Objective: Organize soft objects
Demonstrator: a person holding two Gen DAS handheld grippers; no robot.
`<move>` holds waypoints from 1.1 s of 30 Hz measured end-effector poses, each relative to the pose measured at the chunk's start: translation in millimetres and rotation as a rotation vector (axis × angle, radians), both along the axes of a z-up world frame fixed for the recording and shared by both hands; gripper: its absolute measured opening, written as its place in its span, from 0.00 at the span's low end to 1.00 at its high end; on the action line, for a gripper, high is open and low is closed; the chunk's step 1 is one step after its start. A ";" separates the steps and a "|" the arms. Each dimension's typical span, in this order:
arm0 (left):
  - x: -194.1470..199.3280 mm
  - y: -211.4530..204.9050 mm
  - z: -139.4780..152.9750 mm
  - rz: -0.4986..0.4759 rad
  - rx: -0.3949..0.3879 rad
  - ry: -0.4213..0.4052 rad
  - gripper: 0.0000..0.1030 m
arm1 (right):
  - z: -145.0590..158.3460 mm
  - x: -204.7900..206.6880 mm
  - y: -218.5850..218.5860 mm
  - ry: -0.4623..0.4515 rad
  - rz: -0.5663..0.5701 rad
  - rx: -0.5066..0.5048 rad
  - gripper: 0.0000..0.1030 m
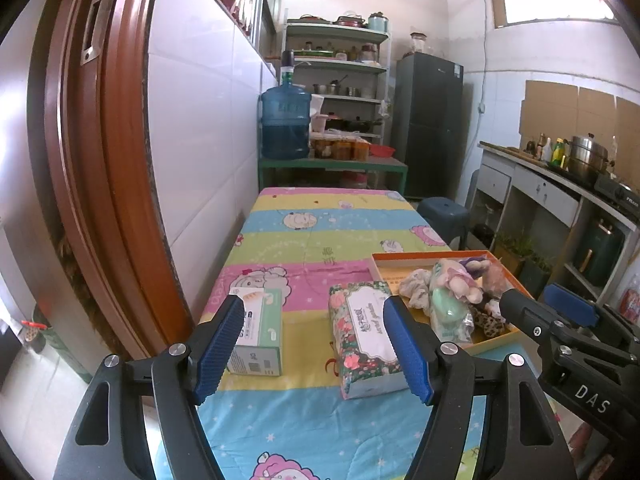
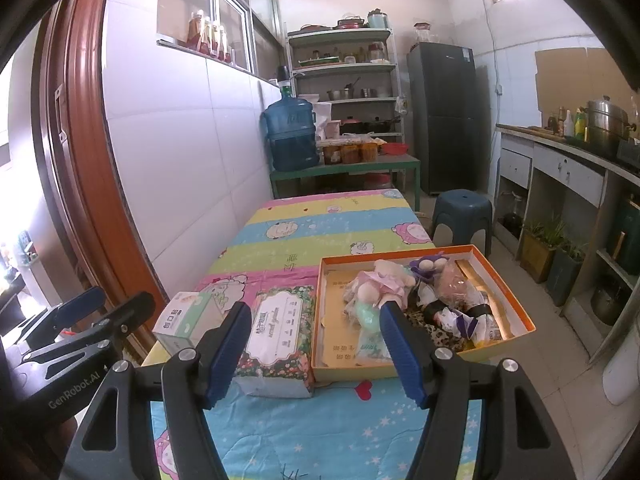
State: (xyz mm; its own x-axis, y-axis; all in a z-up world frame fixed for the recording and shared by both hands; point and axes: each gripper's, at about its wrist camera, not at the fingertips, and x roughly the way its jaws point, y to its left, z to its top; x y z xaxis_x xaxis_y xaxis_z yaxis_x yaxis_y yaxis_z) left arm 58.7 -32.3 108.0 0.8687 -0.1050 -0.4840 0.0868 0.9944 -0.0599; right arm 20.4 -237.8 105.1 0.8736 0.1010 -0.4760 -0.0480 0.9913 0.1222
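Right wrist view: the right gripper [image 2: 314, 350] hangs above the near edge of the counter [image 2: 320, 432], its jaws wide apart and holding nothing. Through the gap, in the middle of the frame, sits the orange-rimmed box [image 2: 520, 326], a shallow tray that carries the soft things in a loose heap: a plush doll in a pink dress [image 2: 380, 282], a purple plush toy [image 2: 426, 266], a mint-green packet [image 2: 366, 312], crumpled wrappers and a leopard-print cloth [image 2: 430, 330]. Just left of the tray, touching or nearly touching its wall, lies the floral tissue pack [image 2: 280, 328]; further left, at the counter's edge, stands the green mask box [image 2: 186, 320].

In the left wrist view the left gripper [image 1: 314, 350] is also spread and empty, low in the frame, with the mask box [image 1: 260, 332] and tissue pack [image 1: 366, 332] ahead of it and the tray [image 1: 404, 258] at the right.

This layout would suit either a heap waiting to be sorted out of the tray, or soft items already gathered into it with the tissue pack left outside. Which of these holds, I cannot judge. Any grasp here calls for a gentle, shallow pinch, since plush and wrappers deform and snag their neighbours.
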 end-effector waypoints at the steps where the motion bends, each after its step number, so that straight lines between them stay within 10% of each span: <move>1: 0.1 -0.1 -0.2 0.000 0.001 0.001 0.72 | -0.1 -0.4 0.3 0.000 0.000 0.000 0.65; 33: 3.3 -0.2 -8.9 0.002 0.006 0.012 0.72 | -5.9 3.1 2.0 0.007 0.003 0.002 0.65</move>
State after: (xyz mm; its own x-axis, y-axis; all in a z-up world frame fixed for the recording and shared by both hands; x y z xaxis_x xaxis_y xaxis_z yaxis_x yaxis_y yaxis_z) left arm 62.0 -32.6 99.1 0.8630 -0.1004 -0.4951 0.0842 0.9949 -0.0550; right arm 23.5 -235.7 99.2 0.8698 0.1047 -0.4822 -0.0503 0.9910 0.1244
